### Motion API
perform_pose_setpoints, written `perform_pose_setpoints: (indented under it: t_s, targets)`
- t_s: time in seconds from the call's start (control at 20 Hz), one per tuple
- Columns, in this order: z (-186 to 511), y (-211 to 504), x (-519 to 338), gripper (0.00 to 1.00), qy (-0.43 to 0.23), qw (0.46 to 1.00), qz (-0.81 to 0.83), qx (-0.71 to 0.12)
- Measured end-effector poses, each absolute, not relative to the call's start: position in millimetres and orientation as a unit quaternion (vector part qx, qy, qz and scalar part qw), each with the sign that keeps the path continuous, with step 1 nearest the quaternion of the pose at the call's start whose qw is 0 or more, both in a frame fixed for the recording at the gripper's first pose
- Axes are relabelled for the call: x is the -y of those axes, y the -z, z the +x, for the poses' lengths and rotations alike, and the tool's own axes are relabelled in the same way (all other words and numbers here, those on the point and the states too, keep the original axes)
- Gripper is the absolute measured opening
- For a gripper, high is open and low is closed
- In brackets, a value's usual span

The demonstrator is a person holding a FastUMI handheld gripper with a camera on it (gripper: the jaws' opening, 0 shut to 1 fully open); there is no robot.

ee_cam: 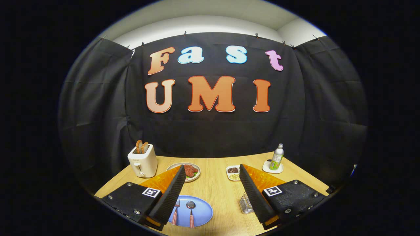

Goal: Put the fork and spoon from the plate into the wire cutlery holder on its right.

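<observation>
Gripper [210, 172] spread wide, raised above plate [200, 211]

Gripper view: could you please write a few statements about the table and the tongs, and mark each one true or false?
1. The fork and spoon lie on the blue plate. True.
2. The tongs are shut on the spoon. False: they are open and hold nothing.
3. The wire cutlery holder already holds the fork. False: the fork is on the plate.
4. Bread slices stick out of the toaster. True.
5. The bottle lies on its side. False: it stands upright on a white coaster.
</observation>
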State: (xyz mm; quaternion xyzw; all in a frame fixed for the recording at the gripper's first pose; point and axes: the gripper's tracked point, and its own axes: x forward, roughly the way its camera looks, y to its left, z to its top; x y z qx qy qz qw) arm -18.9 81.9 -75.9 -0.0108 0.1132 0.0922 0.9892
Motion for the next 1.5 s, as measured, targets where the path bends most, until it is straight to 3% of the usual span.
perform_pose_setpoints:
  t_s: [0.95,1.15,1.5]
  targets:
    - [-67,286,-127,0.96,-0.174,0.929,-0.039,-0.325]
    - [-72,309,-131,0.86,-0.182,0.918,-0.058,-0.347]
    - [-72,334,-135,0.50,-0.182,0.901,-0.065,-0.388]
